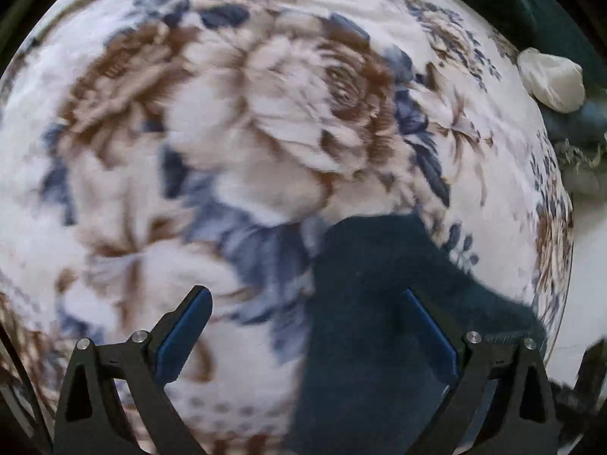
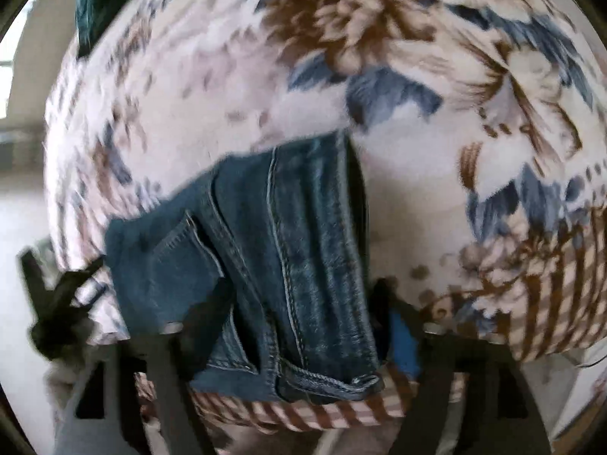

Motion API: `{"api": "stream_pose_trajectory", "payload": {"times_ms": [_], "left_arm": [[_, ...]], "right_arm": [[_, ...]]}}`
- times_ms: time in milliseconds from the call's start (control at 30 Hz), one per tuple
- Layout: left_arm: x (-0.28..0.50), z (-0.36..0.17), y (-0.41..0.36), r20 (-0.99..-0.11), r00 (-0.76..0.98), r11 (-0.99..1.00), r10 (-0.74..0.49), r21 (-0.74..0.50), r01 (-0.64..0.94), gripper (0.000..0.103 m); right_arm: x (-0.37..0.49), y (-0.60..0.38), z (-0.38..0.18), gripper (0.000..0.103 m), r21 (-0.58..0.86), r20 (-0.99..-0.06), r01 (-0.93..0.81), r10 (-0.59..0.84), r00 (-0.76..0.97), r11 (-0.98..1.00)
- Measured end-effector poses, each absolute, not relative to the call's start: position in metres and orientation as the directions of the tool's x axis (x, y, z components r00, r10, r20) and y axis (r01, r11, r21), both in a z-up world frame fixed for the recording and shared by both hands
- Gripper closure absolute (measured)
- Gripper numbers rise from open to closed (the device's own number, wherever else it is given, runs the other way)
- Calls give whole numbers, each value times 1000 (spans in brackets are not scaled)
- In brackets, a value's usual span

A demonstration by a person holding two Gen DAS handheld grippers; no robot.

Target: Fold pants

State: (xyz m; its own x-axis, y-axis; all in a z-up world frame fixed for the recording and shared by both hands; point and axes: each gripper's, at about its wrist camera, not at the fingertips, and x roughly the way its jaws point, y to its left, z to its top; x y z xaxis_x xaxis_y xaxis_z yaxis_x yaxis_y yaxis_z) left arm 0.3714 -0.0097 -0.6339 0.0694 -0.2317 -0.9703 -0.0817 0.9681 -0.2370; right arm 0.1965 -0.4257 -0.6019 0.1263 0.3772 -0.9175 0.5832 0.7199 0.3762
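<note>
Two grippers over folded dark blue denim pants (image 2: 265,258) lying on white floral bedspread (image 1: 265,132). Left gripper (image 1: 303,326) jaws wide, gripping nothing, pants edge beneath. Right gripper (image 2: 303,326) blurred, straddling denim; jaw state impossible to tell.

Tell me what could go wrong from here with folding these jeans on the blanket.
1. The left tongs stand open with the jeans lying loose between the fingers; closing off-centre might catch only one layer.
2. In the right wrist view the right tongs straddle the jeans near the blanket's edge, so a pull could drag them off.
3. Both views are blurred, so aim may suffer.
</note>
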Motion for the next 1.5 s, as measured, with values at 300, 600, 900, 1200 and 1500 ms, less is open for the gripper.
{"api": "stream_pose_trajectory", "payload": {"times_ms": [300, 600, 900, 1200, 1500], "left_arm": [[384, -669, 5, -915, 39, 881, -402, -398, -257, 74], [348, -643, 0, -860, -33, 849, -510, -496, -184, 26], [299, -675, 0, -823, -59, 809, -565, -538, -237, 23], [306, -683, -4, -778, -91, 777, -621, -597, -198, 8], [300, -650, -17, -795, -5, 794, -607, -607, -38, 66]], "right_arm": [[206, -437, -636, 93, 329, -926, 649, 368, 81, 686], [165, -448, -620, 20, 491, -832, 679, 525, 178, 546], [135, -389, -699, 17, 630, -633, 740, 708, 313, 237], [151, -371, -681, 15, 641, -710, 699, 592, 382, 318], [161, -360, -673, 55, 680, -689, 686, 546, 477, 258]]}}
